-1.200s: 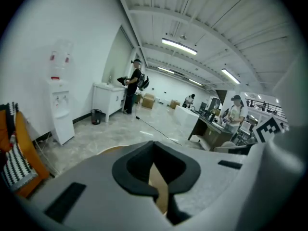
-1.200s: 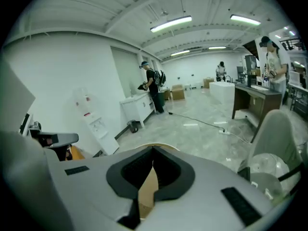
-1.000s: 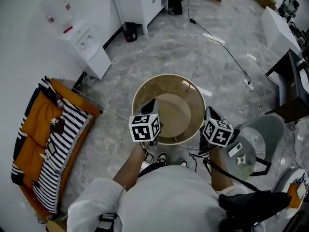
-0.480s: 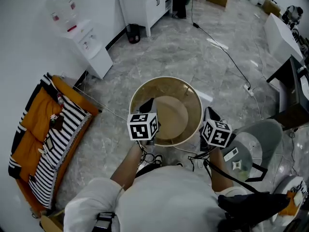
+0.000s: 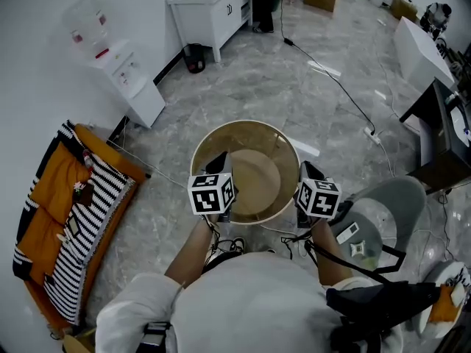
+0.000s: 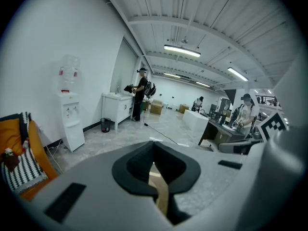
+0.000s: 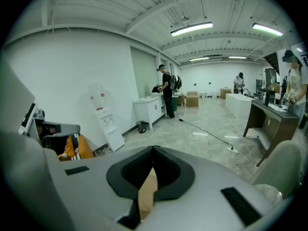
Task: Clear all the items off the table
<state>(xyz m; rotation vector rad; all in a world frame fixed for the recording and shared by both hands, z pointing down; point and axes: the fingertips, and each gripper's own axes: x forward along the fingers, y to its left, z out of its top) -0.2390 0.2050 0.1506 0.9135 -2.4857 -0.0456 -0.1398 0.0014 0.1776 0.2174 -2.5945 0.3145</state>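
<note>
A round tan tub [image 5: 246, 126] with thin walls hangs above the marble floor in front of the person in the head view. My left gripper [image 5: 220, 162] holds its near left rim and my right gripper [image 5: 306, 170] its near right rim. In the left gripper view the jaws [image 6: 154, 150] stand shut on a thin tan strip of the rim [image 6: 159, 189]. The right gripper view shows the same: jaws [image 7: 153, 158] shut on a tan strip of the rim [image 7: 146, 192]. The tub looks empty inside.
An orange and striped seat [image 5: 66, 212] stands at the left, with a water dispenser [image 5: 121, 72] and a white cabinet [image 5: 210, 9] by the wall. A cable [image 5: 338, 87] runs across the floor. A grey chair [image 5: 383, 219] and a desk [image 5: 449, 131] are at the right.
The tub and both grippers have drifted slightly left and up in the head view. Both grips on the rim are unchanged.
</note>
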